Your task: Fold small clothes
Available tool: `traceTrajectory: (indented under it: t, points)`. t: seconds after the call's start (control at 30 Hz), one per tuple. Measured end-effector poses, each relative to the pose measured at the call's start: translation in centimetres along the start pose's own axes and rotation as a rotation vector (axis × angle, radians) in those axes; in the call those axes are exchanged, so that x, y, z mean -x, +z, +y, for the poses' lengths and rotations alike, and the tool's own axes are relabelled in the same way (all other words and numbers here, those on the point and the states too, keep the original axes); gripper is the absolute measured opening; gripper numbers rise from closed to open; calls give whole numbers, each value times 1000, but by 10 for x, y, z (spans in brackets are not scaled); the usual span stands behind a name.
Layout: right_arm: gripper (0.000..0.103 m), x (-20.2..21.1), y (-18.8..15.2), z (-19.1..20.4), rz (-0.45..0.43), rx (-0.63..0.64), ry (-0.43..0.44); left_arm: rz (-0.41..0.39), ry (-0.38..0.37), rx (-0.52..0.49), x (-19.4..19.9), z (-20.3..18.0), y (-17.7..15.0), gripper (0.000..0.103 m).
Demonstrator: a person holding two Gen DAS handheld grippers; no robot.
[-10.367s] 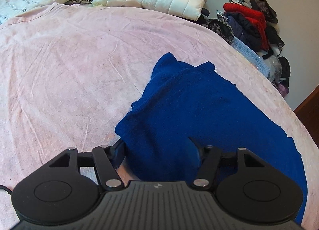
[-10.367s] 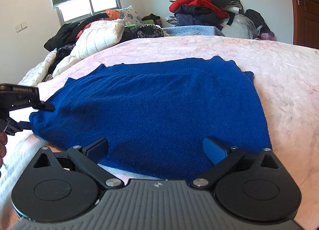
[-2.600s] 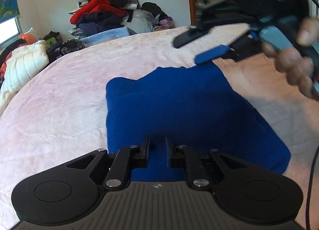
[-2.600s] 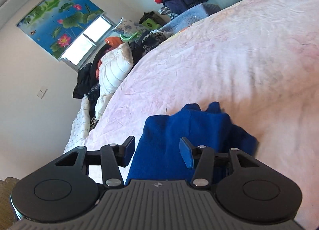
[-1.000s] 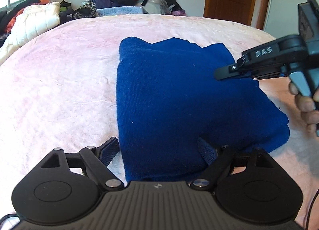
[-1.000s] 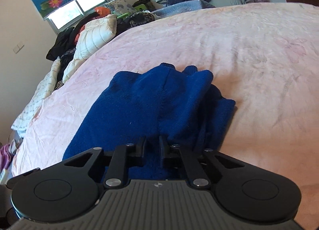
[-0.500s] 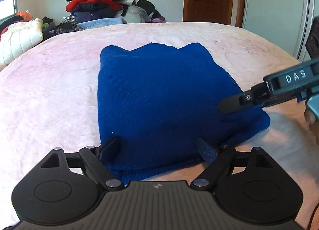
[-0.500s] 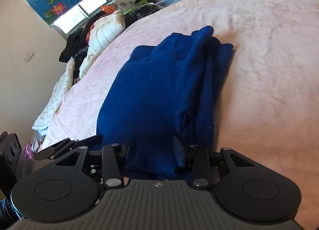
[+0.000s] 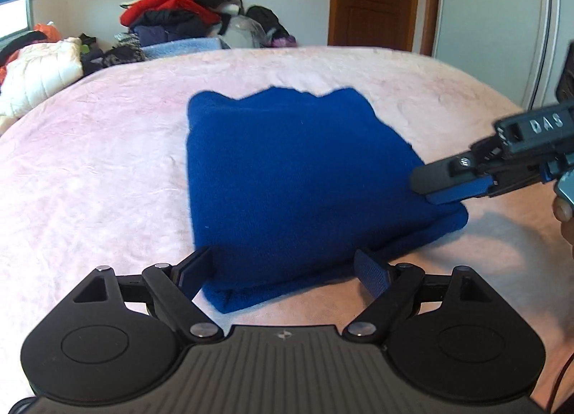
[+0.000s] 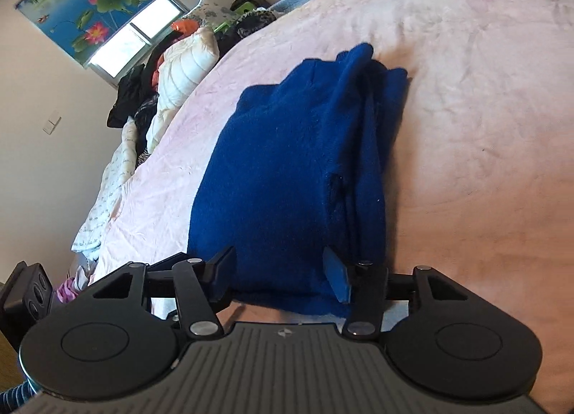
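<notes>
Looking along my left gripper (image 9: 283, 272), I see its jaws spread wide and empty, straddling the near short edge of the folded blue sweater (image 9: 297, 177), which lies flat on the pink bed (image 9: 89, 170) with its long axis running away from me. My right gripper (image 9: 443, 184) comes in from the side at the sweater's right near corner.

Through the right wrist view, the right gripper (image 10: 281, 276) also has its jaws apart, holding nothing, the sweater (image 10: 287, 170) directly ahead with its stacked fold edges toward the right jaw. I judge both grippers about equally near; a further fold would run across the long axis.
</notes>
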State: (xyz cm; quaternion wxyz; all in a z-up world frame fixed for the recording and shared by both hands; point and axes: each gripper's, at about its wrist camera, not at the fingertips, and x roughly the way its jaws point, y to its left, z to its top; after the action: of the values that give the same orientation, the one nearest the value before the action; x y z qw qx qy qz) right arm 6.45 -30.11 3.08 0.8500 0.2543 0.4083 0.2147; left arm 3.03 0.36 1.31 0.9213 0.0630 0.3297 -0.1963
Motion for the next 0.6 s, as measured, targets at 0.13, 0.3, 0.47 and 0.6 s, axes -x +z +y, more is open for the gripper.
traceTrajectory:
  t: [0.13,0.3,0.47,0.6]
  points:
    - [65,27,-14,17,-55,101,-48,-28,33,60,22,11,-7,87]
    - [69,32,-33,23,-46,182,-136,27,71,80,17,15,-18,87]
    - [74,31,-59,35,-67,271,-336,50,72,139,12,15,-23,87]
    - [81,24,-72,31,-47,217,-419,43,77,129,8,7,-29,94]
